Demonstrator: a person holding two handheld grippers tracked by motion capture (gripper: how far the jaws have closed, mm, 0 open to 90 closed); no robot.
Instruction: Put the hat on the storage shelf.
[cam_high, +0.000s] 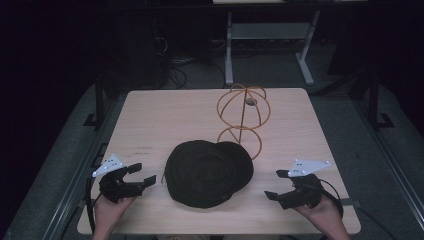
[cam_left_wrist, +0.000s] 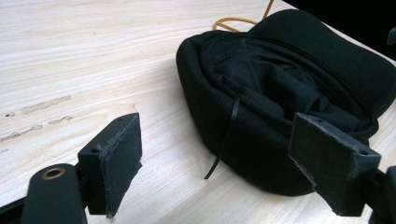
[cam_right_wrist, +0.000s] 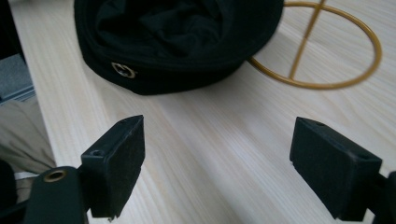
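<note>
Two grippers are flanking a black cap (cam_high: 209, 172) that is lying crown-down, opening upward, near the front middle of the desk (cam_high: 165, 112). I am keeping the left gripper (cam_high: 141, 175) low at the cap's left side, pointing toward it. Its fingers (cam_left_wrist: 116, 161) are standing fully spread, holding and touching nothing; in the left gripper view the cap's near wall is sitting between and beyond them, apart from the pads. A gold wire hat stand (cam_high: 243, 117) is rising just behind the cap, its base ring partly under the brim, so I judge the cap is destined for it. I am holding the right gripper (cam_high: 280, 185) at the cap's right, clear of it, fingers (cam_right_wrist: 119, 161) likewise spread wide over bare desk and gripping nothing.
</note>
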